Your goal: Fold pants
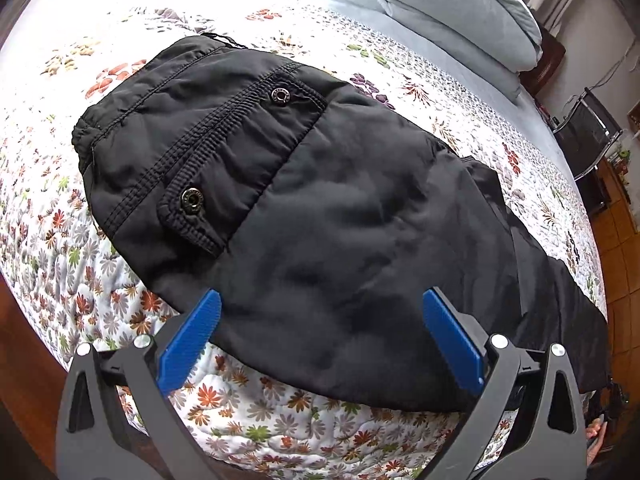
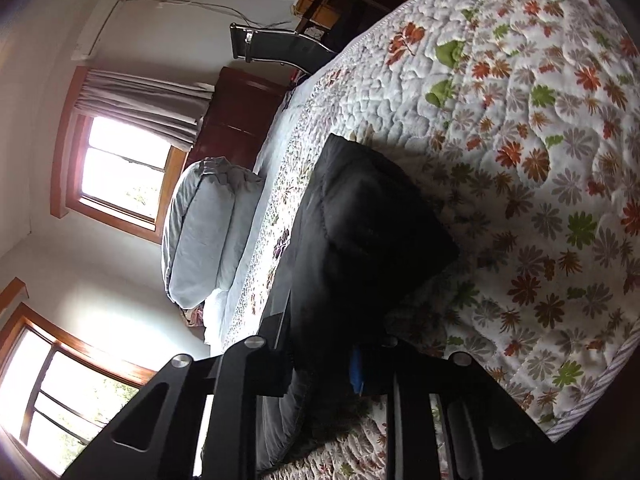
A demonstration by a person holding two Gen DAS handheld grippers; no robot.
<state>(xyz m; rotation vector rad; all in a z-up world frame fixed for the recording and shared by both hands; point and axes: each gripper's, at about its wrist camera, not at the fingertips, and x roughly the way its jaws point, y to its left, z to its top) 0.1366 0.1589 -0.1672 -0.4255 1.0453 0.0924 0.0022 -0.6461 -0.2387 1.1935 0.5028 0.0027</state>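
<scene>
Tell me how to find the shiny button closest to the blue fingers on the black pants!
Start at the flowery bedspread, where the black pants lie spread out. Go to their left end, to the pocket flap edged with ribbed stitching. Two round metal snaps sit on it; yours is the near snap at the flap's lower corner, not the far snap higher up.

Bed (image 1: 280, 420): floral quilt fills the frame.
Pants (image 1: 320, 208): black, lying across the centre.
Pillows (image 1: 452, 12): grey, stacked upper right.
</scene>
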